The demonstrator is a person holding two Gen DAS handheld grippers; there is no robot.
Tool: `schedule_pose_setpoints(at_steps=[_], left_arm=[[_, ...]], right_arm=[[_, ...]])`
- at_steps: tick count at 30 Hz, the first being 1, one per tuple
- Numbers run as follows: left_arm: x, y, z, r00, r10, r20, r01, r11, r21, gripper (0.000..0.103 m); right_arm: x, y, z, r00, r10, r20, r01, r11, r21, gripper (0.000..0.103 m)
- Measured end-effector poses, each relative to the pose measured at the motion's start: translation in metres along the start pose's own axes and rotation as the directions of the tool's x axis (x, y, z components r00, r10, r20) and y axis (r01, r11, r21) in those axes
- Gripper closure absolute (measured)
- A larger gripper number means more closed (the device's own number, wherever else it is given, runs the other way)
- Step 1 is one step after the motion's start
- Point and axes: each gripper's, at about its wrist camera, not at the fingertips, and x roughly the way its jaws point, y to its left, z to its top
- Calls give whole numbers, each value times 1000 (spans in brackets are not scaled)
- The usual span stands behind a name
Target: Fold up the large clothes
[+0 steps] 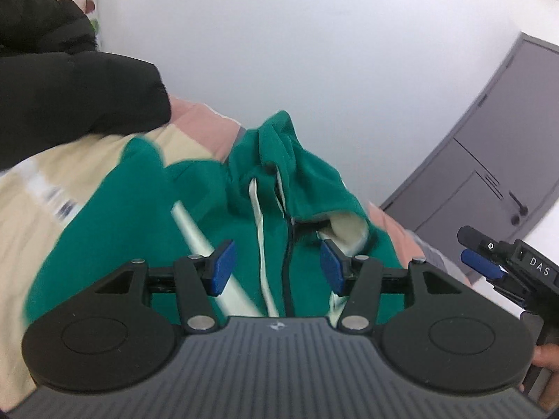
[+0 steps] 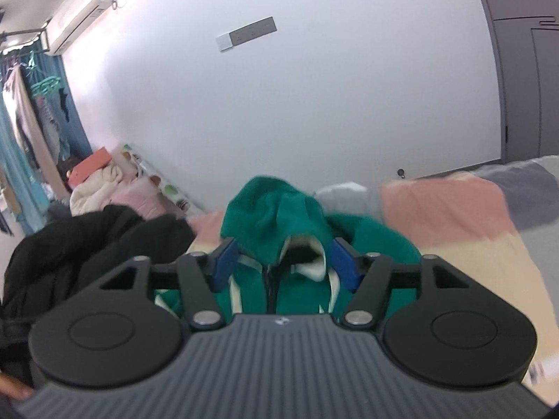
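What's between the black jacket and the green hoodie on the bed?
Only bare bedspread, pink and cream; nothing lies there. The black jacket and green hoodie sit apart, clearest in the right wrist view.

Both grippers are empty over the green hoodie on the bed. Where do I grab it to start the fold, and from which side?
Judging from the pose, take the green hoodie by the sleeve edge toward the black jacket, coming from that side with the left gripper. The body lies flat, zipper up, hood bunched at the far end, so an outer edge should fold inward most cleanly.
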Motion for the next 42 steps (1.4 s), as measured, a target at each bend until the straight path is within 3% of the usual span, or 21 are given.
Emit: schedule_pose_setpoints(at_steps=[6, 11, 16, 19, 21, 22, 23, 24, 26, 28, 36, 42], left_arm=[[109, 10, 59, 999, -41, 15, 41, 999, -15, 38], [194, 16, 83, 997, 72, -4, -72, 997, 21, 33], [254, 36, 95, 998, 44, -53, -48, 996, -74, 32], [280, 42, 101, 992, 24, -123, -40, 991, -125, 32], [291, 40, 104, 987, 55, -154, -73, 991, -112, 37], [291, 36, 104, 985, 69, -161, -84, 992, -89, 52], [290, 31, 104, 984, 68, -166, -80, 995, -64, 72], [289, 25, 106, 984, 65, -168, -74, 996, -44, 75], [275, 11, 107, 985, 68, -158, -65, 998, 24, 80], [256, -4, 112, 988, 69, -140, -54, 993, 105, 81], [129, -48, 117, 999, 26, -36, -19, 984, 177, 81], [17, -77, 73, 1000, 11, -8, -9, 962, 273, 82]], right_arm=[[128, -13, 23, 999, -8, -38, 8, 1000, -6, 36], [223, -18, 21, 995, -6, -99, 6, 1000, -7, 36], [287, -16, 15, 983, -23, -181, 14, 999, -49, 36], [311, -15, 16, 970, -9, -245, -6, 998, -58, 36], [329, -17, 12, 940, -31, -339, 11, 998, -61, 37], [330, -16, 10, 934, -39, -354, 20, 998, -58, 41], [329, -13, 11, 935, -46, -351, 25, 998, -64, 58], [326, -9, 13, 934, -44, -354, 21, 997, -68, 78], [311, 1, 19, 940, -44, -339, 15, 996, -87, 88], [285, 15, 27, 957, -35, -287, -8, 989, -147, 89], [153, 38, 52, 991, 78, -112, -99, 977, -190, 89], [42, 54, 35, 991, 137, -7, -134, 962, -236, 89]])
